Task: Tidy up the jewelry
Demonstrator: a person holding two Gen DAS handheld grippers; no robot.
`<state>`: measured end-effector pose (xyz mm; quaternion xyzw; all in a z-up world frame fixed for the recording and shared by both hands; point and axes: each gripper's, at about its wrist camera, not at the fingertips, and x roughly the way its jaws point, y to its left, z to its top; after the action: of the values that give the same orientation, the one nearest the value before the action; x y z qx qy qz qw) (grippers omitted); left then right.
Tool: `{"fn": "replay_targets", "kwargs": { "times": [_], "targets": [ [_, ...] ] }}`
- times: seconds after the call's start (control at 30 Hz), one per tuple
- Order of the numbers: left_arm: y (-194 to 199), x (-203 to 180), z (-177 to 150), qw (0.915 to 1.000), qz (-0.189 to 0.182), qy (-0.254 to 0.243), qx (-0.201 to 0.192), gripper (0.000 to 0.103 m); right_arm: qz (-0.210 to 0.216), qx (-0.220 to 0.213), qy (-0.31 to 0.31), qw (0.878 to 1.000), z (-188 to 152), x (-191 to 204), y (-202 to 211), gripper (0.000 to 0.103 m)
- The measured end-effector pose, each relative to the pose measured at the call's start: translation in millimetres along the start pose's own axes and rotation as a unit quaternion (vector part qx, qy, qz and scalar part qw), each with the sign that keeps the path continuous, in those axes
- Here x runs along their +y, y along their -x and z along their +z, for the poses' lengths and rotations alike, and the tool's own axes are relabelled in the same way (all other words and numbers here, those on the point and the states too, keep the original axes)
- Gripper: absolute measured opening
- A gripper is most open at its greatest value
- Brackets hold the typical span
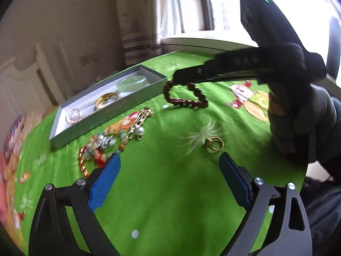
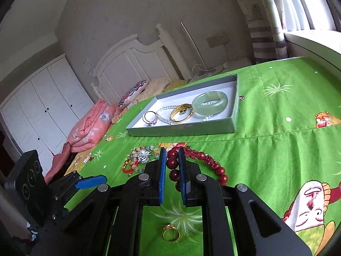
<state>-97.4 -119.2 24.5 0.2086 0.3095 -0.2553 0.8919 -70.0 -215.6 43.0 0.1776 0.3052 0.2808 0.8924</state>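
The right gripper (image 2: 172,166) is clamped on a dark red bead bracelet (image 2: 201,166), its blue pads pinching one bead of the strand while the rest loops out toward 3 o'clock in the right wrist view. Seen from the left wrist, the bracelet (image 1: 185,95) hangs from the gripper's tip above the green cloth (image 1: 170,181), just beside the near corner of the grey tray (image 1: 106,115). The tray (image 2: 183,129) sits at 12 o'clock from the right gripper and holds a pale green bangle (image 2: 210,102), a gold bangle (image 2: 181,113), a small ring (image 2: 149,117) and a pearl strand. The left gripper (image 1: 169,170) has its jaws wide apart and empty, with a gold ring (image 1: 214,144) lying on the cloth at about 1 o'clock from it and a heap of mixed beads (image 1: 102,147) at 10 o'clock.
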Motion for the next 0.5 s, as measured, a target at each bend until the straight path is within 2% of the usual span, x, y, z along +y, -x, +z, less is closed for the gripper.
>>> {"fn": "replay_targets", "kwargs": {
  "times": [0.07, 0.1, 0.17, 0.27, 0.33, 0.5],
  "targets": [
    [-7, -11, 7, 0.998, -0.022, -0.059, 0.0, 0.092, 0.005, -0.005, -0.005, 1.0, 0, -3, 1, 0.013],
    [-10, -15, 10, 0.9954, -0.046, -0.084, 0.002, 0.092, 0.005, -0.006, -0.006, 1.0, 0, -4, 2, 0.013],
    [-14, -23, 16, 0.9882, -0.078, -0.132, 0.001, 0.092, 0.005, -0.006, -0.006, 1.0, 0, -3, 1, 0.013],
    [-24, -33, 24, 0.9774, -0.105, -0.183, 0.007, 0.092, 0.003, -0.009, -0.01, 1.0, 0, -5, 2, 0.013],
    [-31, -33, 31, 0.974, -0.133, -0.183, 0.009, 0.092, 0.004, -0.009, -0.011, 1.0, 0, -5, 2, 0.013],
    [-49, -26, 42, 0.9667, -0.208, -0.147, 0.025, 0.092, 0.006, -0.01, -0.014, 1.0, 0, -6, 2, 0.013]
  ]
}}
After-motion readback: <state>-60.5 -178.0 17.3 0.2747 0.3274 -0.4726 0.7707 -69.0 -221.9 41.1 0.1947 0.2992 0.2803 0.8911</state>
